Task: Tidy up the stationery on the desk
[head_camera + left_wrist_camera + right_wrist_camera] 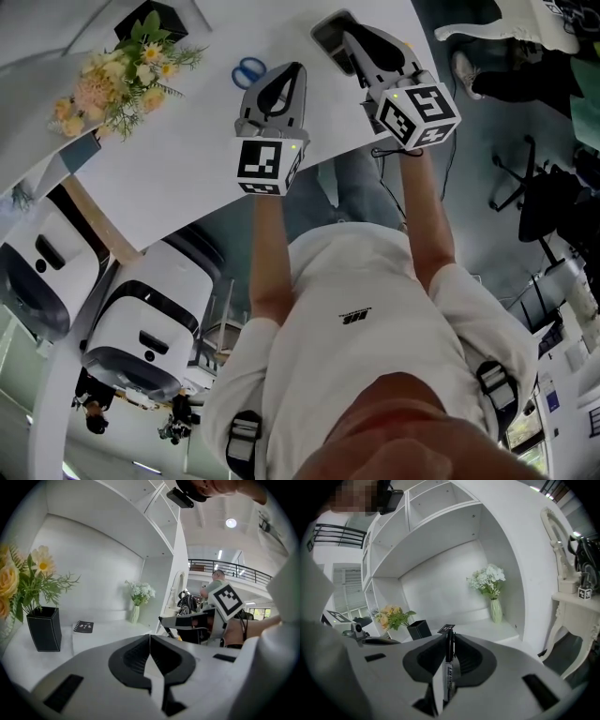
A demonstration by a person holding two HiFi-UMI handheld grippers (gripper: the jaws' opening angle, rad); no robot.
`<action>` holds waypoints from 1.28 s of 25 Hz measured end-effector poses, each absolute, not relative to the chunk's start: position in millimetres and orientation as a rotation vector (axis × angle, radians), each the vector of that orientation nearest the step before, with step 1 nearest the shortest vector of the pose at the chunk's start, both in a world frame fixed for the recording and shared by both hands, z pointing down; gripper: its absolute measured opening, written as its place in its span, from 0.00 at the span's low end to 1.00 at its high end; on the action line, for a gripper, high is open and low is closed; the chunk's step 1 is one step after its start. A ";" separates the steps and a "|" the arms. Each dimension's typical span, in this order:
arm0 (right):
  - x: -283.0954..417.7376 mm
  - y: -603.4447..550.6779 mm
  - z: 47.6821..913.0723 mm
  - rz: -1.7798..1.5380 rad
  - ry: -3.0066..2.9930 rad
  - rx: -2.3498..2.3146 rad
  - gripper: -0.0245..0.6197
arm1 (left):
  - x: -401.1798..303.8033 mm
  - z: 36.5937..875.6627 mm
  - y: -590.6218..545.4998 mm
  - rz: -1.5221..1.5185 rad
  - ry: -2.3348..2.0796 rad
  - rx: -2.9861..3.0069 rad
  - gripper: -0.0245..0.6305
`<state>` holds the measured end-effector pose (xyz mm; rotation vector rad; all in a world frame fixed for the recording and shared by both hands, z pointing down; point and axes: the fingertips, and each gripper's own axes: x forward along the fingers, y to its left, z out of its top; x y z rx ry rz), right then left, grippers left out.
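The right hand-held gripper (449,639) pinches a pen (447,679) lengthwise along its jaws. The left hand-held gripper (150,641), pressed together and empty, is nearer the scissors (248,70), back from the near edge of the surface (187,159).

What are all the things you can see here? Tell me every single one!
Desk: one, white, under both grippers.
Yellow flowers: one bunch, yellow and peach, in a black square pot at the desk's left end.
White flowers: one bunch, white, in a pale vase at the back of the desk.
Scissors: one pair, blue handles, on the desk just past the left gripper.
Notebook: one, black, lying flat between the two flower bunches.
Pen: one, black with a white label, between the right gripper's fingers.
Left gripper: one, grey, fingers together, nothing in them.
Right gripper: one, grey, closed on the pen.
Arms: two, bare, reaching out from a white shirt.
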<state>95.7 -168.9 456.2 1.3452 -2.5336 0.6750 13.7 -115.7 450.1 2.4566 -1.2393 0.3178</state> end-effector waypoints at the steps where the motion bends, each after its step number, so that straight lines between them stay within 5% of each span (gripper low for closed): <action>1: 99.2 -171.6 458.0 0.681 -2.532 1.357 0.11 | 15.9 451.2 -117.1 0.320 -1.235 2.458 0.04; 32: 93.4 -182.9 458.2 0.479 -2.545 1.394 0.15 | 4.1 458.2 -121.2 0.322 -1.270 2.421 0.04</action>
